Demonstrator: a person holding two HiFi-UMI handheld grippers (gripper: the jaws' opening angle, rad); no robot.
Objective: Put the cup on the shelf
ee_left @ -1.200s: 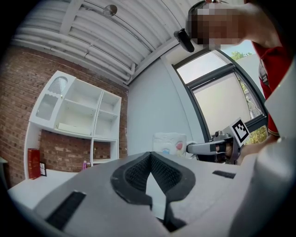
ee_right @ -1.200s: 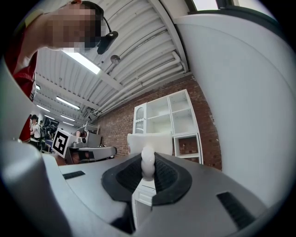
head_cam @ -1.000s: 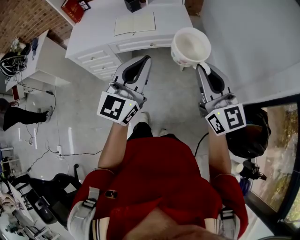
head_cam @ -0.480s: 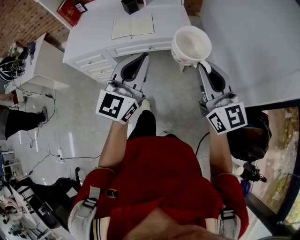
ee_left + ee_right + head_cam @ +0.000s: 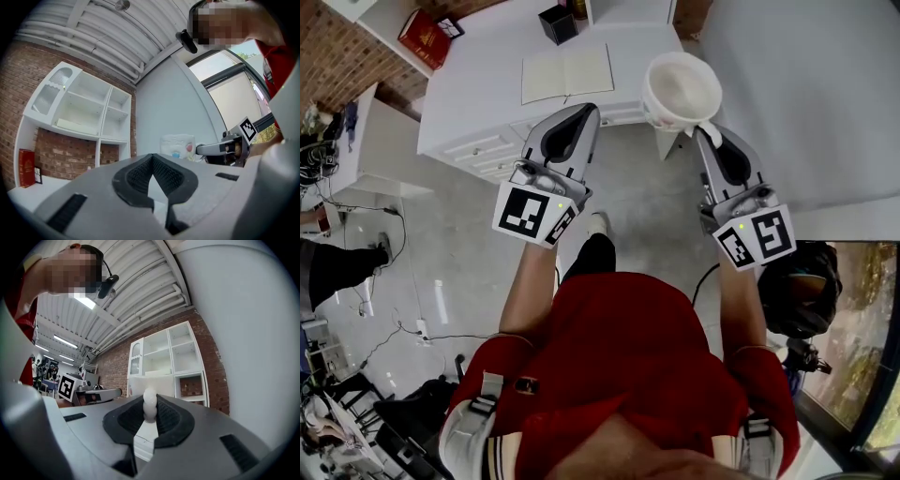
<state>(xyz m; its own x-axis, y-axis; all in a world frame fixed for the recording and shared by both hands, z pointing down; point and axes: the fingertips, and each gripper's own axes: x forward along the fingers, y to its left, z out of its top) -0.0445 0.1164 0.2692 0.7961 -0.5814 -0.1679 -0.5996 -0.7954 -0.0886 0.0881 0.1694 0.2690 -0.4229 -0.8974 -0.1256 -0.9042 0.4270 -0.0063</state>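
While the right tongs (image 5: 706, 132) clamped the white ceramic cup (image 5: 682, 91), the closed left tongs (image 5: 589, 116) held nothing; the far white shelf (image 5: 161, 357) stood unreached.

Both forearms out front, roughly parallel. Left gripper (image 5: 587, 114): jaws together, nothing between them. Right gripper (image 5: 706, 133): jaws clamped on the cup (image 5: 682, 91) handle. Both grippers point about level.

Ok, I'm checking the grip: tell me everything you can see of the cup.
The cup is white, ceramic-looking, wide-mouthed and empty, with small blue and pink prints on its side. It hangs upright in the air by the desk; only the right gripper touches it, jaws shut on its handle.
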